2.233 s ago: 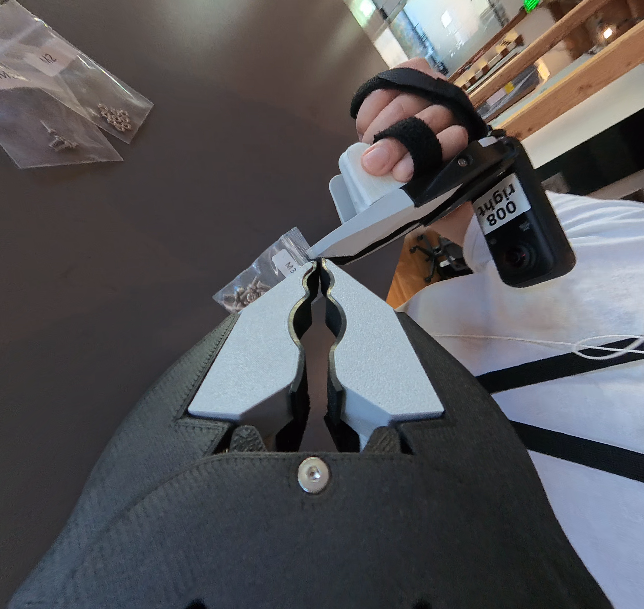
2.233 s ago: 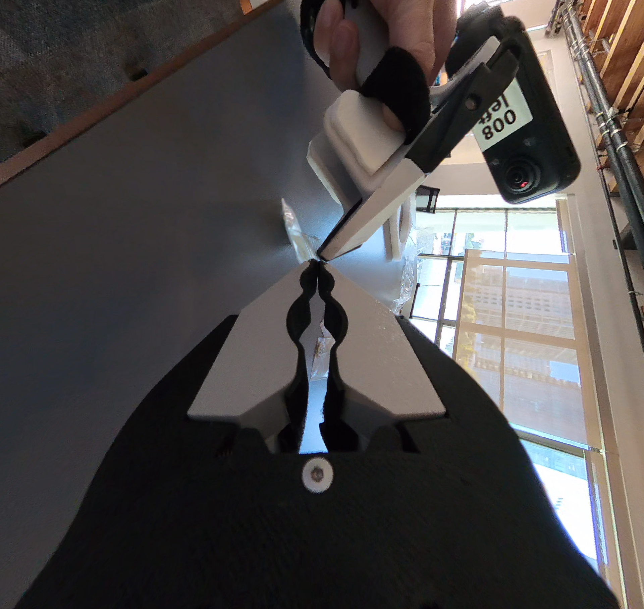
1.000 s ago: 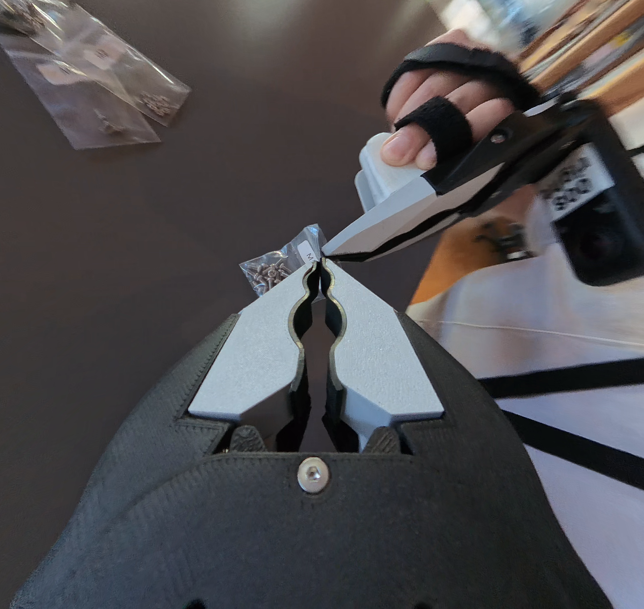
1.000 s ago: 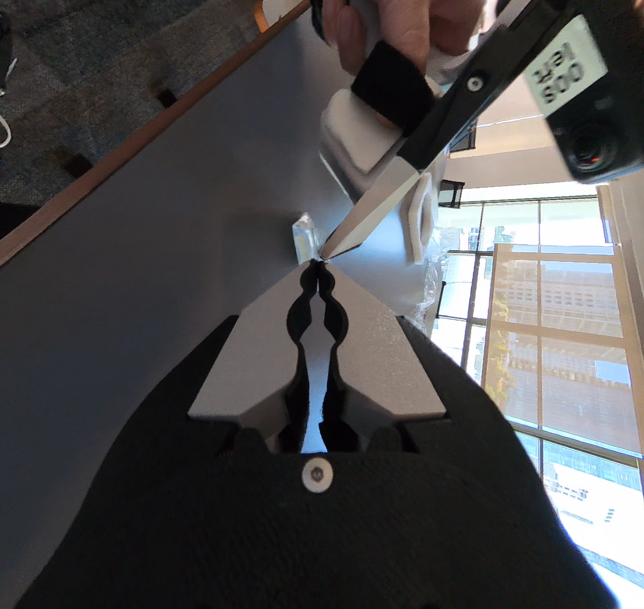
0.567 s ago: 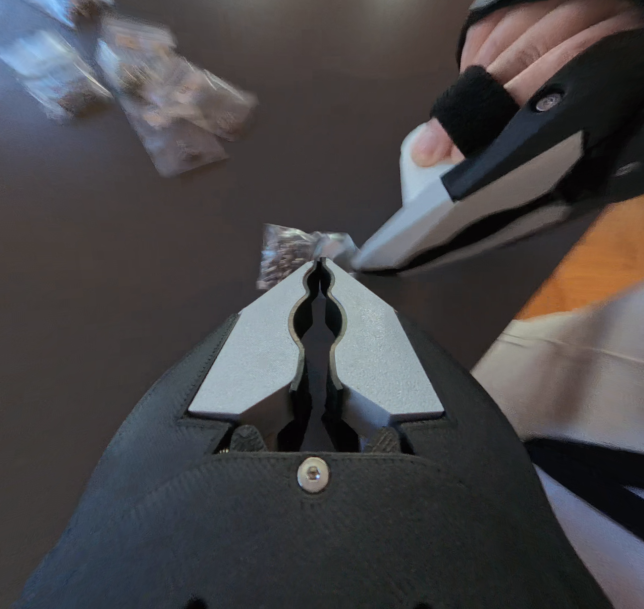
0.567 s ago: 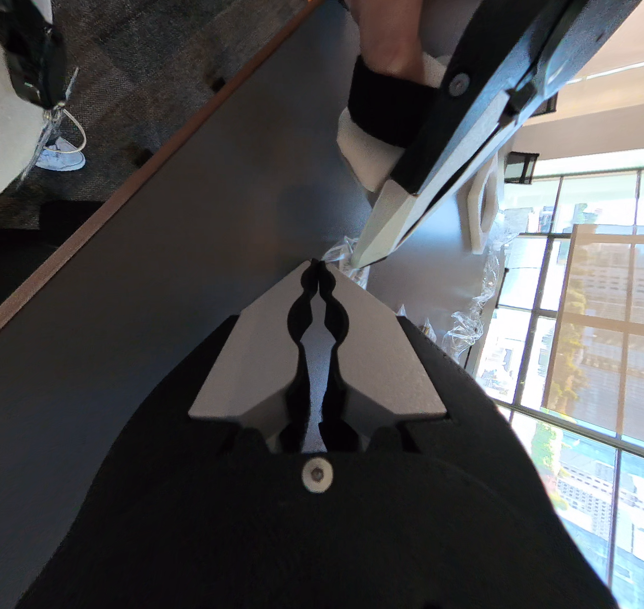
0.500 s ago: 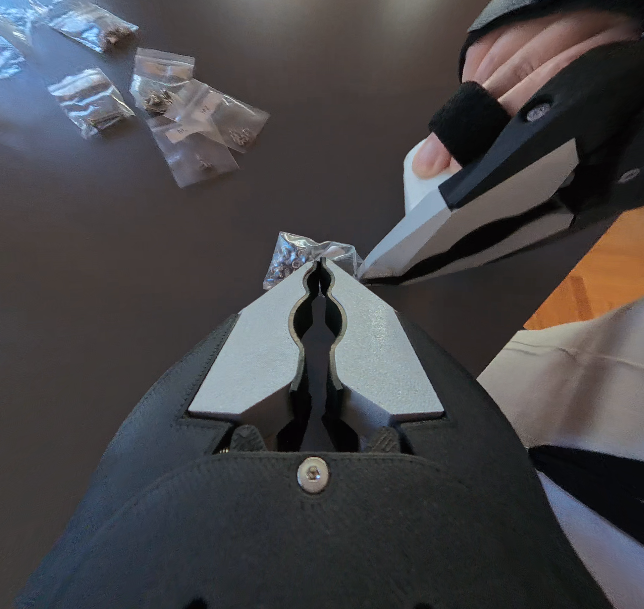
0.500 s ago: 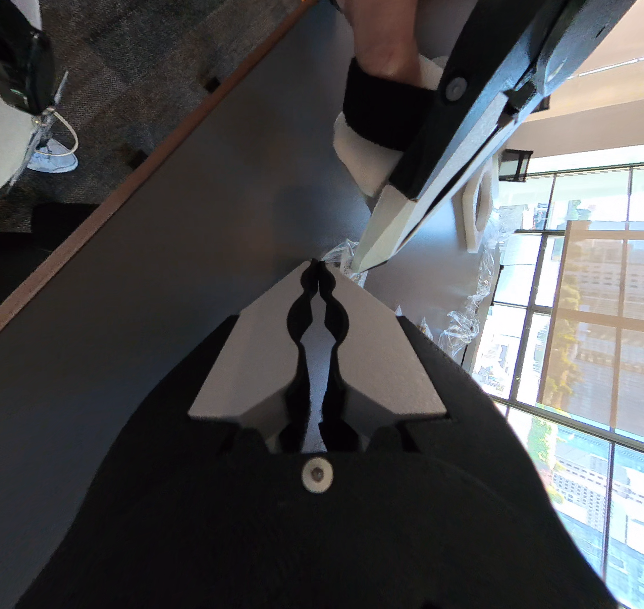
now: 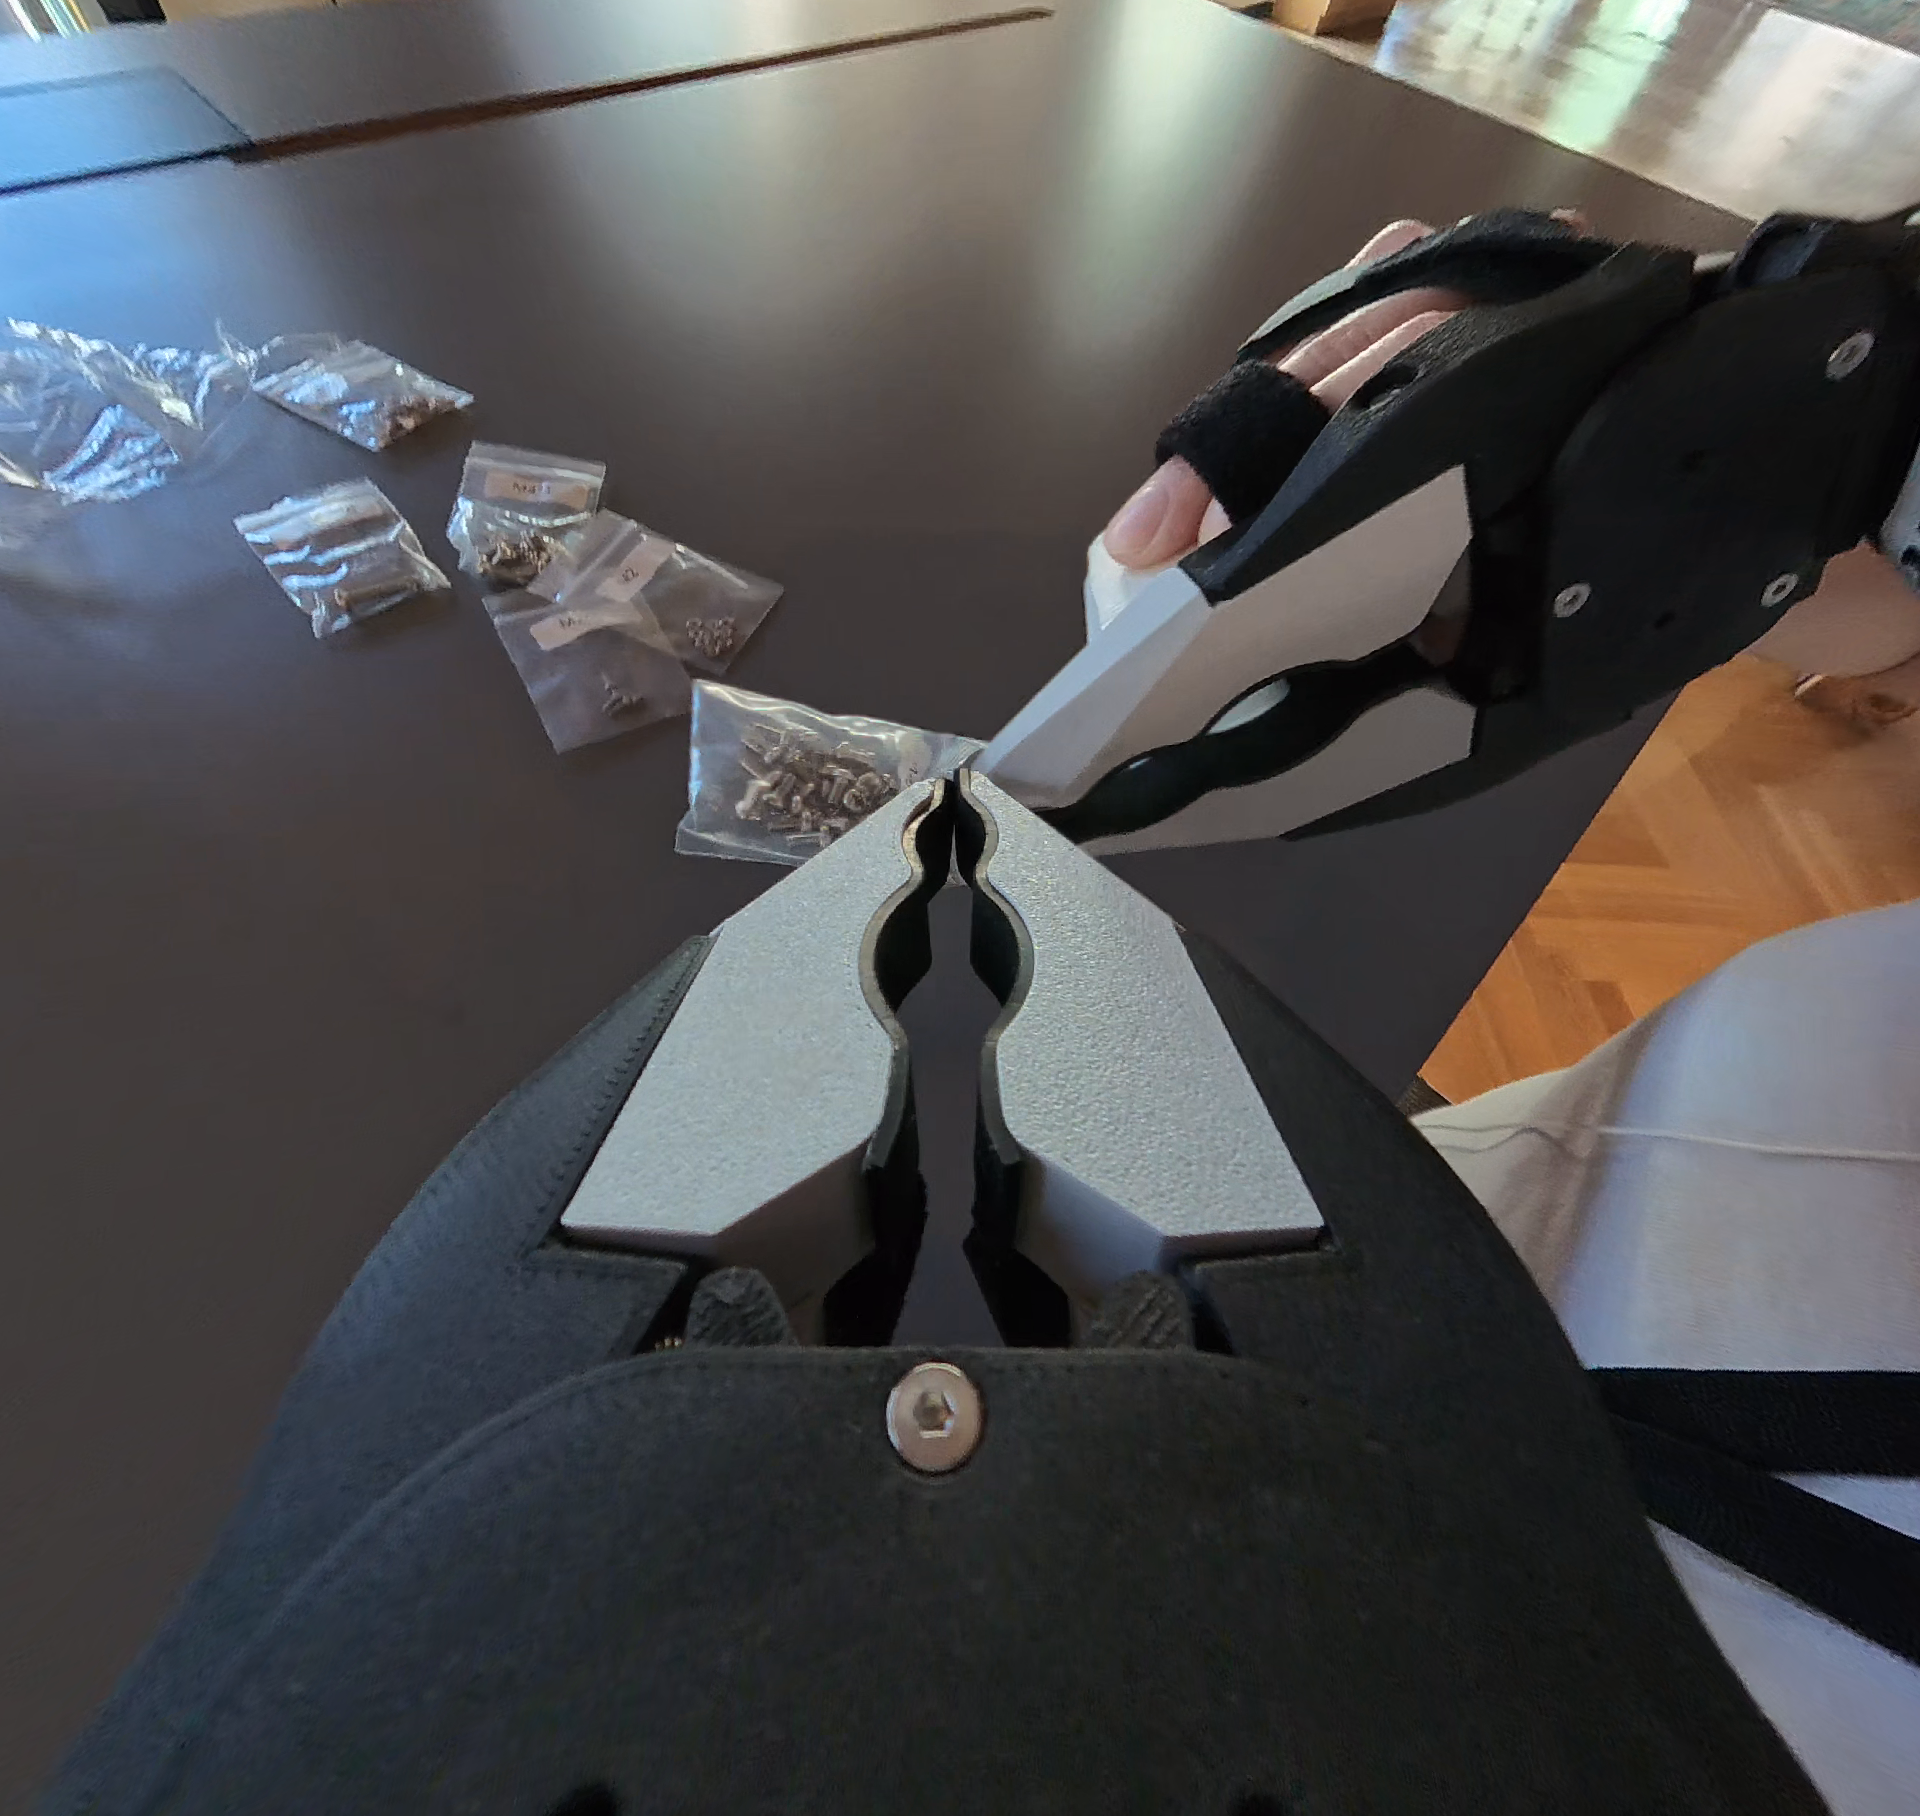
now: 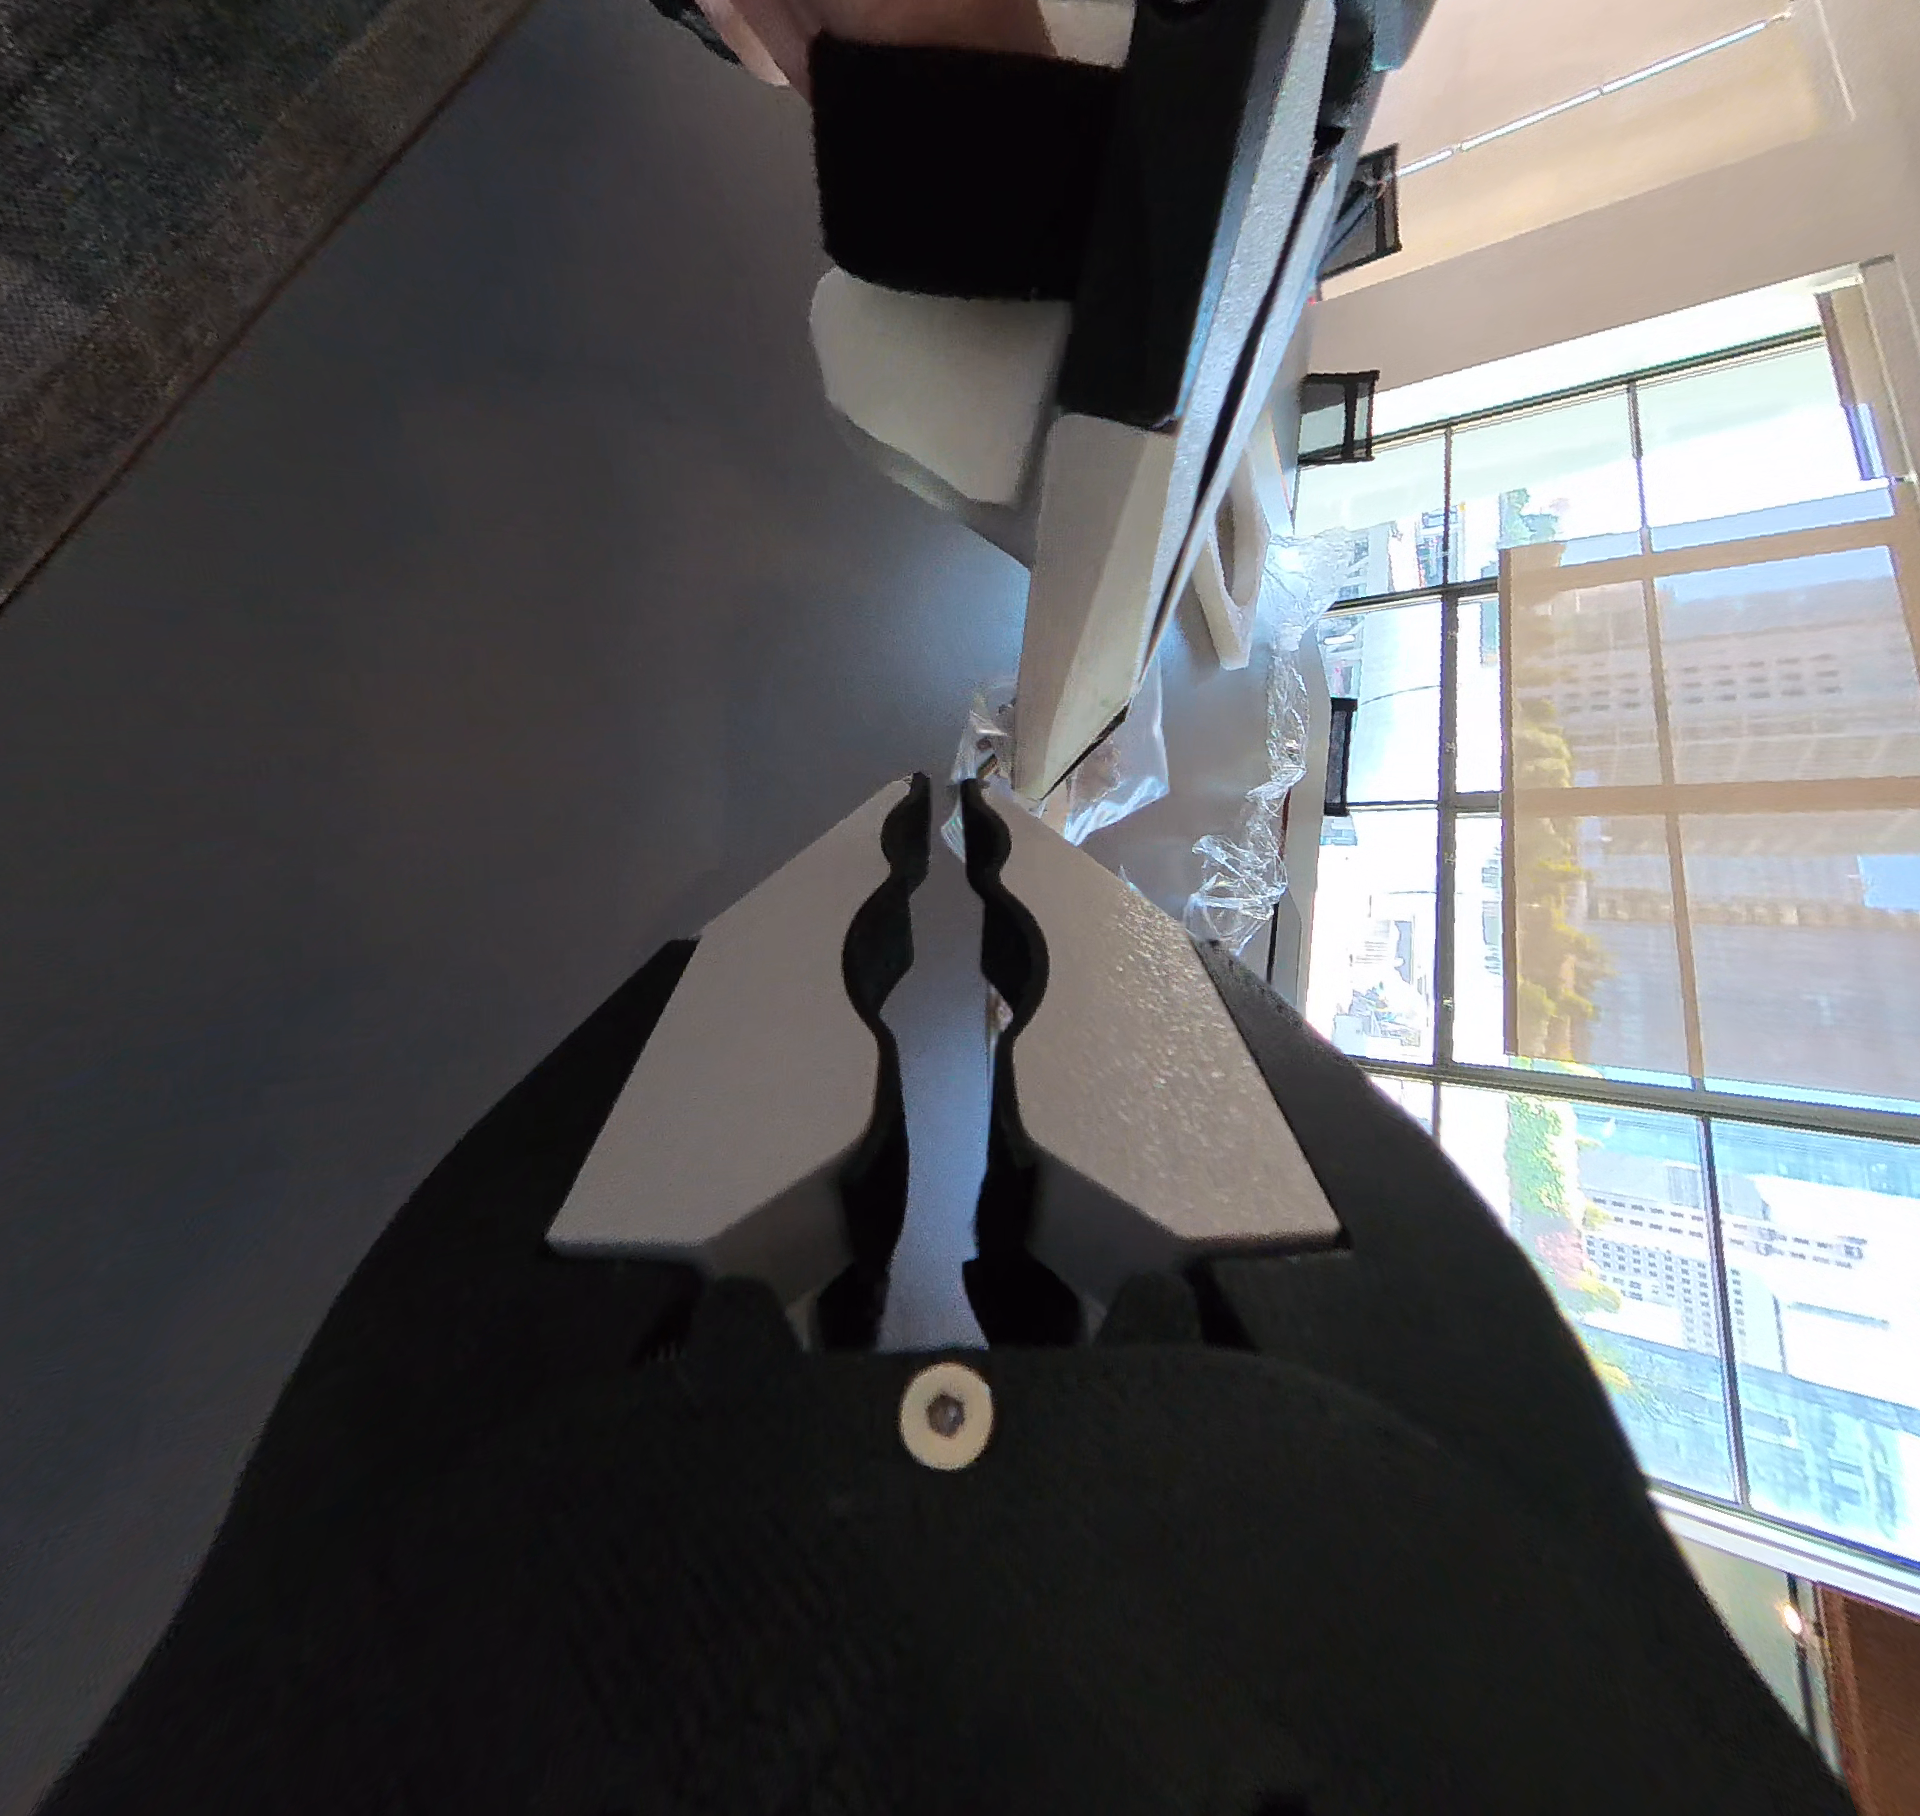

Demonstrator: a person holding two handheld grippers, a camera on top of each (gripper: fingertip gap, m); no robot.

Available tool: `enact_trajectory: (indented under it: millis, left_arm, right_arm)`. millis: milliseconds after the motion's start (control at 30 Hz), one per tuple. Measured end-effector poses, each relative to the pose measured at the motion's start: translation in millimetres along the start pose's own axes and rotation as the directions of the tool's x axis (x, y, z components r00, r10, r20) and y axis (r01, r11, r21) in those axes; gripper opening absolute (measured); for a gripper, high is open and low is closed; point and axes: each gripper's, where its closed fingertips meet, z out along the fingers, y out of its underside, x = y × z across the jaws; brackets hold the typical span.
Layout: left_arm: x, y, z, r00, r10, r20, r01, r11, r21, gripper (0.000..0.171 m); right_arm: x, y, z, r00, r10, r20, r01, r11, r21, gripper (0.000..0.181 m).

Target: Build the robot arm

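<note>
A small clear zip bag of metal screws lies low over the dark table, with its near edge at both grippers. My left gripper is shut on that edge. My right gripper comes in from the right and pinches the same edge beside it. In the right wrist view my right gripper shows a hair-wide gap at the tips with clear plastic in it. The left gripper meets it from above, and the bag shows just behind.
Several more clear bags of small hardware lie to the left, with crumpled plastic at the far left. The table edge runs on the right over a wood floor. A white hexagonal part lies beyond the bag. Less than 4 cm separates the two grippers' tips.
Both grippers have swung the bag from mid-air down to the table near the other bags. The right gripper's tips, touching before, now show a slight gap.
</note>
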Motion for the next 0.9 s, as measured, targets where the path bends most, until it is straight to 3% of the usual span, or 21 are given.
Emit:
enact_trajectory:
  millis: [400,633,900]
  left_arm:
    - [0.2,10.4,5.4,0.937,-0.296,-0.185,0.294,0.955,-0.04,0.0]
    - [0.8,7.6,3.7,0.966,-0.22,-0.137,0.22,0.975,-0.012,0.0]
    - [-3.2,5.2,2.3,0.995,-0.097,-0.038,0.098,0.995,0.012,0.0]
  right_arm:
    - [-5.6,4.3,-1.6,0.999,0.022,0.048,-0.021,1.0,-0.012,0.0]
    - [-11.4,6.7,0.3,0.98,0.141,0.139,-0.14,0.99,-0.019,0.0]
    - [-17.2,4.8,3.0,0.973,0.152,0.171,-0.153,0.988,-0.008,0.0]
